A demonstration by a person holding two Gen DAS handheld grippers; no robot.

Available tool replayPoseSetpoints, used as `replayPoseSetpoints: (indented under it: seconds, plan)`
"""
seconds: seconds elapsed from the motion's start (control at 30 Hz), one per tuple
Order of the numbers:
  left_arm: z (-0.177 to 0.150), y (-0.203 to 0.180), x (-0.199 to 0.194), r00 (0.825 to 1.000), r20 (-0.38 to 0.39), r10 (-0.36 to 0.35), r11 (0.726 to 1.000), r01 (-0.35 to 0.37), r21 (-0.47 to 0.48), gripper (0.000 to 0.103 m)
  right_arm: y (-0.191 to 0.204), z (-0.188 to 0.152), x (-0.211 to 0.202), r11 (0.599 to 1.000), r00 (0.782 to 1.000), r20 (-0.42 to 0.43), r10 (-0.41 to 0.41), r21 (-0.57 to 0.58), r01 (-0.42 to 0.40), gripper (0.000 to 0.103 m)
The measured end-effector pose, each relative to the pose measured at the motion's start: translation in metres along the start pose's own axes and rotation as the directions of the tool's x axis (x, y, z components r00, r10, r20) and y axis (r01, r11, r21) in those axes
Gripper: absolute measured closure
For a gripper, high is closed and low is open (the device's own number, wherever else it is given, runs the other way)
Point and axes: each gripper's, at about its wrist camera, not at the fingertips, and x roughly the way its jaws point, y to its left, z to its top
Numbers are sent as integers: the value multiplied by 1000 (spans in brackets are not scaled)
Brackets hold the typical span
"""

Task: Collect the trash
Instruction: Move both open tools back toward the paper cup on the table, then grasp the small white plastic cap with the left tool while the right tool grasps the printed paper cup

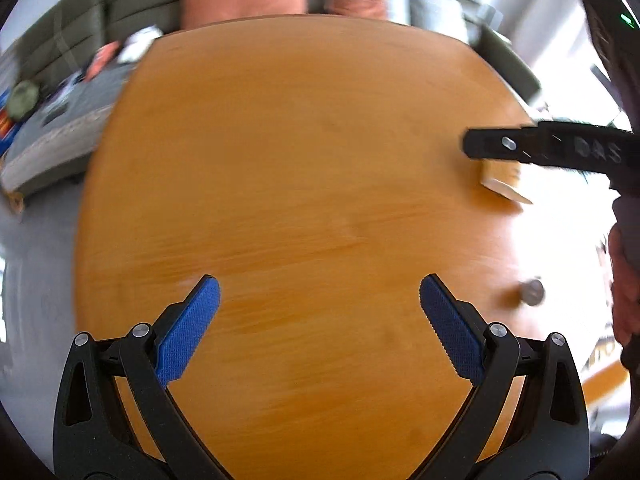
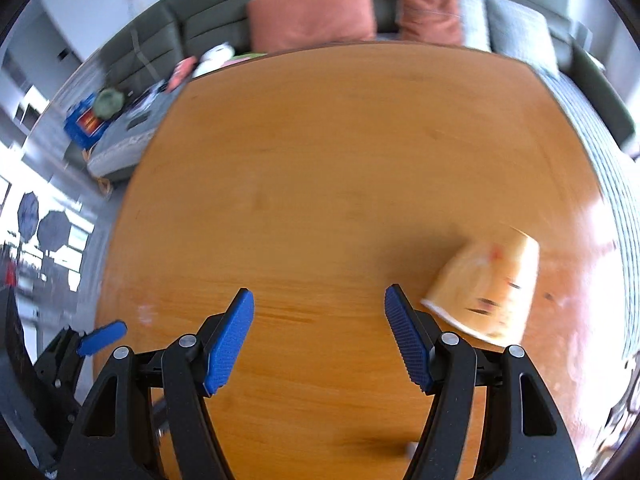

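While both my left tool (image 1: 319, 330) and right tool (image 2: 319, 340) gape empty, the tipped paper cup (image 2: 486, 286) remains uncollected on the table (image 2: 320, 160), lower right; collection seemingly barely begun.

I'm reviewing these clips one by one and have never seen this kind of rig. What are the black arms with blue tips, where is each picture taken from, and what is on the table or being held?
There is no robot here. A person carries two hand-held grippers, each with a wide-angle camera looking forward along its two blue-padded fingers. One picture is from the left gripper, the other from the right gripper. Both point down at a wooden table in front of a sofa with orange cushions. Both grippers stand open and hold nothing. A paper cup lies tipped on its side on the table, just right of the right gripper's fingers and outside them. In the left view a small round object sits near the table's right edge; it is too blurred to name.
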Motion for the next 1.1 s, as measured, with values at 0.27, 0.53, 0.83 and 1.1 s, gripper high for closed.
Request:
replayPoseSetpoints:
  seconds: [0.27,0.53,0.83,1.1]
  plan:
    - [-4,-95,29,995,-70,-75,978,87,191,6,-72,-16,-8,995,1000,-8,-16,102,17,34]
    - [-2,-160,60,982,-144,-120,958,153,243,6,-117,-25,-13,988,1000,-22,-19,150,22,34]
    - [3,-217,82,983,-151,-107,935,151,320,6,-151,-32,-23,984,1000,-17,-1,176,4,34]
    - [-5,-250,97,990,-135,-34,912,85,400,59,-160,-28,-22,986,1000,-15,22,167,-20,34]
